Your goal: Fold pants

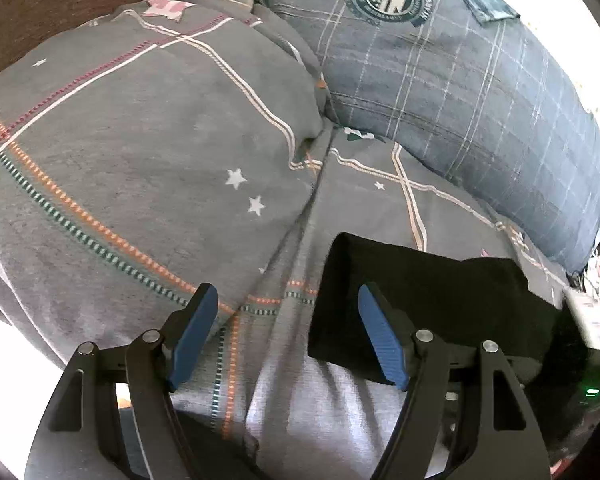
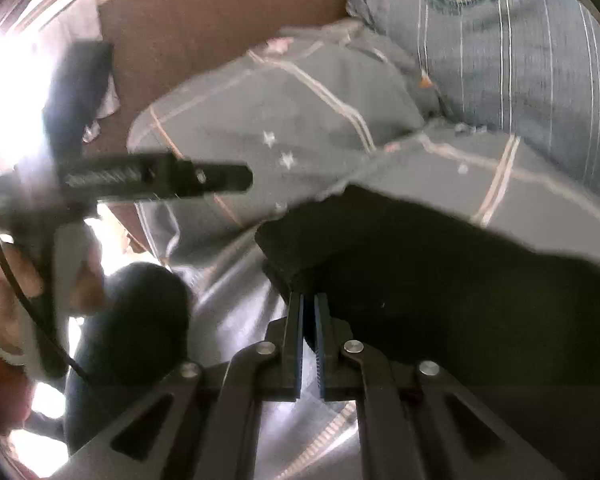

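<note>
Right fingers [image 2: 309, 312] pinched shut on the black pants [image 2: 440, 292] edge, likely to lift a fold; left gripper [image 1: 288, 312] hangs open, empty, over the bedspread [image 1: 140, 160].

Strong window glare at left edges; right-wrist view motion-blurred, fisheye-curved borders dark

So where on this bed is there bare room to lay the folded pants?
Free: the flat grey sheet between the open left tongs, bordered by the star pillow and black pants. Crowded: the far side, where star pillow and blue plaid pillow meet.
</note>
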